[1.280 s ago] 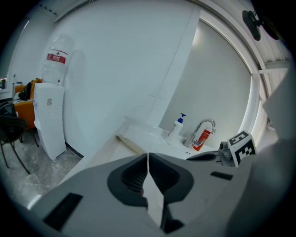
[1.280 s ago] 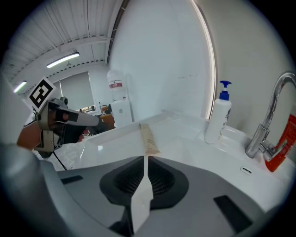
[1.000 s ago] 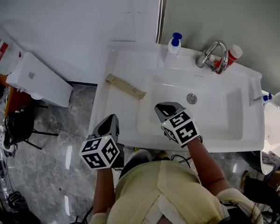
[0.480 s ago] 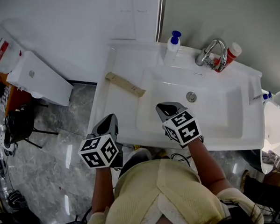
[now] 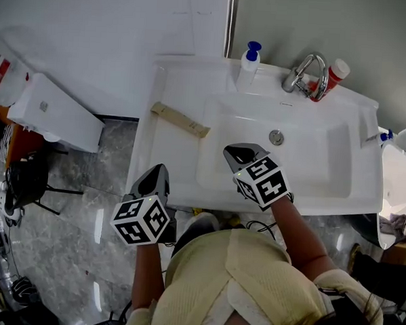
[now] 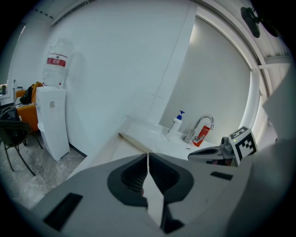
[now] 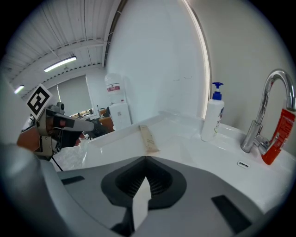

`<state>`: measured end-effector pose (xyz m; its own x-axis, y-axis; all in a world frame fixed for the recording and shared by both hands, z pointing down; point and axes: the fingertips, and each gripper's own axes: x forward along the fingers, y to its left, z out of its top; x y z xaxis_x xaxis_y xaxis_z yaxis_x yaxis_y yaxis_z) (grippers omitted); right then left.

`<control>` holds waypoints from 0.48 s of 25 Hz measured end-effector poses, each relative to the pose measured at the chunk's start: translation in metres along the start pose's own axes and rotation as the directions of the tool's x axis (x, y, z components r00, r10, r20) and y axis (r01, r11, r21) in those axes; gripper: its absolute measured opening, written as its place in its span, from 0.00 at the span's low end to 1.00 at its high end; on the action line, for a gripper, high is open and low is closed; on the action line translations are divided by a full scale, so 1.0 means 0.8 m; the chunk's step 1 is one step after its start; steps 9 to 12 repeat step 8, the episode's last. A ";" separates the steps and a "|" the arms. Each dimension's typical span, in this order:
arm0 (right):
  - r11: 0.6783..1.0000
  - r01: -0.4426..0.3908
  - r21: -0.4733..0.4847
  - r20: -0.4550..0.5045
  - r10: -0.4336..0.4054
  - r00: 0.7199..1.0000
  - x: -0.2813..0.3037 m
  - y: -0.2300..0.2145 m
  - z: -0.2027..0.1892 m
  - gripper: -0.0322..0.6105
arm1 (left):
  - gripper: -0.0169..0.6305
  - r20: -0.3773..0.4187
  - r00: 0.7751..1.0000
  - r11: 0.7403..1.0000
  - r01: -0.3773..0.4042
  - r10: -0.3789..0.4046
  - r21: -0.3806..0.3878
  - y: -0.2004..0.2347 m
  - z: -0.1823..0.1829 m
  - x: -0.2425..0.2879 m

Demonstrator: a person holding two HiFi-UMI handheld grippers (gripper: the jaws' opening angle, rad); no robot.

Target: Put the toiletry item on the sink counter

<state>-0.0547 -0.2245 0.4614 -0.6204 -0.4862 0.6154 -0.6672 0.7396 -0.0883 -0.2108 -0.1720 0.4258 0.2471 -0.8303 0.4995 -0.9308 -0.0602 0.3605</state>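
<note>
Head view, toiletry item: the tan tube (image 5: 180, 120) lies flat on the sink counter (image 5: 147, 164), just left of the basin (image 5: 311, 164), a little above the middle of the frame. Nothing touches it.
Task so far: it looks done, because the tube is already on the counter and no tool holds it. Nothing seems left to do but pull the tools away.
Left gripper: the left gripper (image 5: 158, 171) is at the lower left of the middle, by the front edge of the counter, apart from the tube. In the left gripper view its jaws are pressed together with nothing between them.
Right gripper: the right gripper (image 5: 239, 153) is over the front part of the basin, near the middle of the frame. Its jaws are pressed together too, and it is empty.
Back of the sink: a soap bottle (image 5: 248, 61), a tap (image 5: 300, 75) and a red tube (image 5: 333, 77) stand along the top of the frame.
Far left: a white water cooler (image 5: 53, 113) stands on the floor.
</note>
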 end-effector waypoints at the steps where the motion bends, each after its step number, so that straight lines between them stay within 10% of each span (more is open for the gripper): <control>1: 1.000 -0.001 0.000 0.001 0.001 1.000 0.001 0.000 0.001 0.09 | 0.10 0.000 1.000 1.000 0.000 0.000 0.000 0.000 0.000 0.000; 12: 1.000 -0.005 -0.004 0.000 0.005 1.000 0.008 0.006 0.003 0.09 | 0.10 -0.001 1.000 1.000 -0.013 0.013 -0.011 0.010 -0.002 -0.001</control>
